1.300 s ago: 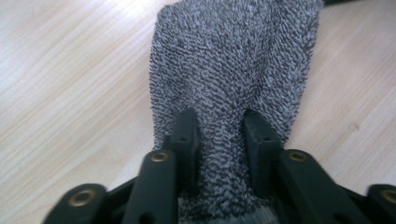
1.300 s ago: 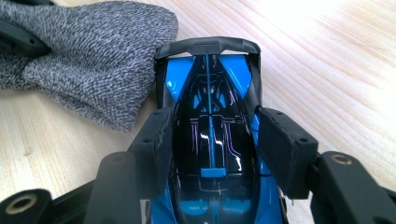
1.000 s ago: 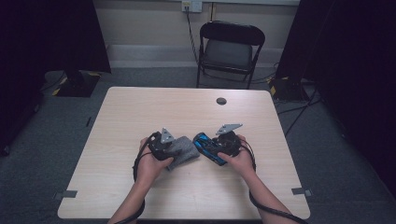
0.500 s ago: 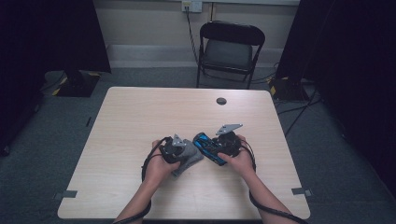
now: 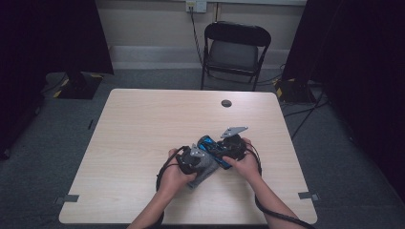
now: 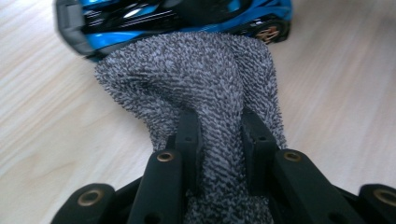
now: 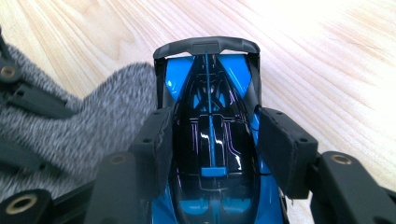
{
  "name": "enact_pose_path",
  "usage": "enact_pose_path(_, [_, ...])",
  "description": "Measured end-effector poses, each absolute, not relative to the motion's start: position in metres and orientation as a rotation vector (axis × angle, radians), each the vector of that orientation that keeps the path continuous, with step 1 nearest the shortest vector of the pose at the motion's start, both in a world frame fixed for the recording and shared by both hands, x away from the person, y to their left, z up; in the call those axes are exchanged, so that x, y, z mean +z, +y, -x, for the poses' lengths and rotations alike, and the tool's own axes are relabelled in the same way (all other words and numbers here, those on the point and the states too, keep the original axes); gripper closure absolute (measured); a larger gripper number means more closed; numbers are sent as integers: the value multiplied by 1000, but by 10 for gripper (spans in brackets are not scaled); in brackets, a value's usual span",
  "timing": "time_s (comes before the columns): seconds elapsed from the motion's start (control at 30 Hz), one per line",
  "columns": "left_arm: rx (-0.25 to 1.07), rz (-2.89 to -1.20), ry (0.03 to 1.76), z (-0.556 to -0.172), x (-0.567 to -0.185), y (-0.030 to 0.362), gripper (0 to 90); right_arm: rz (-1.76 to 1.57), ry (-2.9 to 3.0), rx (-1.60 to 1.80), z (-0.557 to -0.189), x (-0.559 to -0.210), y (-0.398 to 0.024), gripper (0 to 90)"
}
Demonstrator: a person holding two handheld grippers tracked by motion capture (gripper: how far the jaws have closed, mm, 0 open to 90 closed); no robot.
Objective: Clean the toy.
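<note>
A blue and black toy car (image 7: 210, 112) lies on the wooden table (image 5: 143, 133), and my right gripper (image 7: 212, 135) is shut on its sides, pads against the body. A grey knitted cloth (image 6: 196, 79) is pinched in my left gripper (image 6: 217, 126), whose jaws have just been closing on it. The cloth's far end touches the side of the car (image 6: 177, 16). From above, the left gripper (image 5: 193, 160) and the right gripper (image 5: 218, 151) sit close together near the table's front, the cloth (image 5: 204, 171) trailing below the car (image 5: 209, 144).
A small dark round disc (image 5: 226, 103) lies near the table's far edge. A black folding chair (image 5: 236, 50) stands behind the table. Cables trail from both grippers toward the front edge. Bare tabletop spreads to the left and at the back.
My left hand has slid right with the grey cloth until it meets the car, and its jaws now pinch the cloth. The right gripper and the car have stayed put.
</note>
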State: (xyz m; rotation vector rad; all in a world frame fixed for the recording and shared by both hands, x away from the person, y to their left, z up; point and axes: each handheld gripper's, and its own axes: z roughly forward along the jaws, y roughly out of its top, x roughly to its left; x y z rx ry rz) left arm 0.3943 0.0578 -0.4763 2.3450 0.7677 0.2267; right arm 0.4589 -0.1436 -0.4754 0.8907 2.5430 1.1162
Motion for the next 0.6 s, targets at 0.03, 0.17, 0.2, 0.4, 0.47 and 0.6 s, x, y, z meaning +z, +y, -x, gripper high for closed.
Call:
enact_pose_path(0.03, [229, -2353, 758, -393, -476, 56, 724, -891, 2543, 1116, -459, -475, -144, 458])
enact_pose_path(0.17, [222, -2353, 747, -390, -476, 50, 724, -892, 2543, 1116, -459, -475, -144, 459])
enact_pose_path(0.2, [218, -2354, 747, -389, -476, 48, 724, -891, 2543, 1116, -459, -475, -143, 459])
enact_pose_path(0.4, [197, -2355, 719, -385, -475, 38, 725, -895, 2547, 1109, -459, -475, -143, 459])
enact_pose_path(0.47, [197, -2362, 709, -384, -475, 36, 726, -893, 2551, 1106, -459, -475, -143, 459])
enact_pose_path(0.6, [190, -2364, 697, -382, -475, 33, 728, -893, 2551, 1105, -459, -475, -143, 459])
